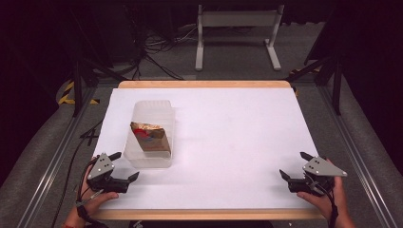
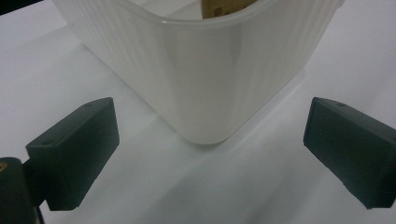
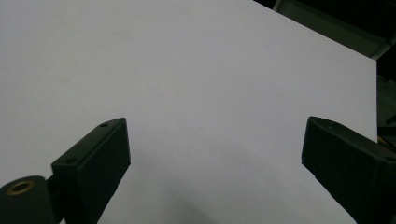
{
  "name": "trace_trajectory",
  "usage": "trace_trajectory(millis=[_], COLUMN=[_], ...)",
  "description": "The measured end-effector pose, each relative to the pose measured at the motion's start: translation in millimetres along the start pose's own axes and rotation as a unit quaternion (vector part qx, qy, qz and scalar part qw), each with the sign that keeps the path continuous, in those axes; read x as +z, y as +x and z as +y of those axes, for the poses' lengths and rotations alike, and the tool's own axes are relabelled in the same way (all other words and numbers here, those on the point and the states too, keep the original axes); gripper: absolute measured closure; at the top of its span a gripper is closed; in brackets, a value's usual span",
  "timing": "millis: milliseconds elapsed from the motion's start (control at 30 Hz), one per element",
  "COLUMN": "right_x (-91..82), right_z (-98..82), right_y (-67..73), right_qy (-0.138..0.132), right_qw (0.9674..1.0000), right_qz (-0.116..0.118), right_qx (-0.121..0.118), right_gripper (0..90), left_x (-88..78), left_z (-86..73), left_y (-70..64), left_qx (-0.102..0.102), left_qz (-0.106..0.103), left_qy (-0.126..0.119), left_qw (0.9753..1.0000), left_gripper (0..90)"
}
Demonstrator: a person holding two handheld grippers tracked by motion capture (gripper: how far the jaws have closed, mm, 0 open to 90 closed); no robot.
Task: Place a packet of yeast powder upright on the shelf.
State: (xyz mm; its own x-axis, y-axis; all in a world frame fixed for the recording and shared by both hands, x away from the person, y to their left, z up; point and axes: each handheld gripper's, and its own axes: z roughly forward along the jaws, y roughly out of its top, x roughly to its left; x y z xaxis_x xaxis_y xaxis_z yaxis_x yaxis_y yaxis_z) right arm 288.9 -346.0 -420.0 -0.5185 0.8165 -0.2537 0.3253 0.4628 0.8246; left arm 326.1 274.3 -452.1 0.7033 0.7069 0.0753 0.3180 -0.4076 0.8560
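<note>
Here, tub point(image 1: 151, 124) lengthwise away, packet point(image 1: 151, 137) aslant

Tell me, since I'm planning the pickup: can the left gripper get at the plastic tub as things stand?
Probably yes. The left gripper sits beside the plastic tub, jaws open towards its near corner, with bare table between them.

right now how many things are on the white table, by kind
translucent plastic container: 1
brown snack packet, lying inside the container: 1
handheld grippers, left gripper and right gripper, both with jaws apart: 2
total: 4
</note>
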Motion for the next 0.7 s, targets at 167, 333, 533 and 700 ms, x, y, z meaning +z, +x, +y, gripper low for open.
trace_trajectory(millis=[167, 333, 533, 700], right_x=[3.1, 7.8, 8.3, 6.3], right_z=[-9.3, -12.9, -12.9, -12.4], right_y=[-2.9, -3.6, -1.0, 0.2], right_qy=[-0.013, -0.019, -0.018, -0.022], right_qw=[0.9999, 0.9997, 0.9998, 0.9997], right_qz=[-0.001, 0.007, 0.001, -0.007], right_qx=[0.007, 0.012, 0.008, 0.011], right_gripper=[8.4, 8.4, 8.3, 8.4], left_x=[-0.2, -0.6, -2.5, -3.6], left_z=[0.6, -0.2, 0.3, 0.6], left_y=[2.8, 4.1, 1.1, -1.1], left_qx=[-0.004, -0.009, -0.001, 0.002], left_qz=[0.003, 0.001, 0.002, 0.000], left_qy=[-0.006, -0.004, -0.006, -0.010], left_qw=[1.0000, 0.9999, 1.0000, 0.9999], left_gripper=[4.2, 4.2, 4.2, 4.2])
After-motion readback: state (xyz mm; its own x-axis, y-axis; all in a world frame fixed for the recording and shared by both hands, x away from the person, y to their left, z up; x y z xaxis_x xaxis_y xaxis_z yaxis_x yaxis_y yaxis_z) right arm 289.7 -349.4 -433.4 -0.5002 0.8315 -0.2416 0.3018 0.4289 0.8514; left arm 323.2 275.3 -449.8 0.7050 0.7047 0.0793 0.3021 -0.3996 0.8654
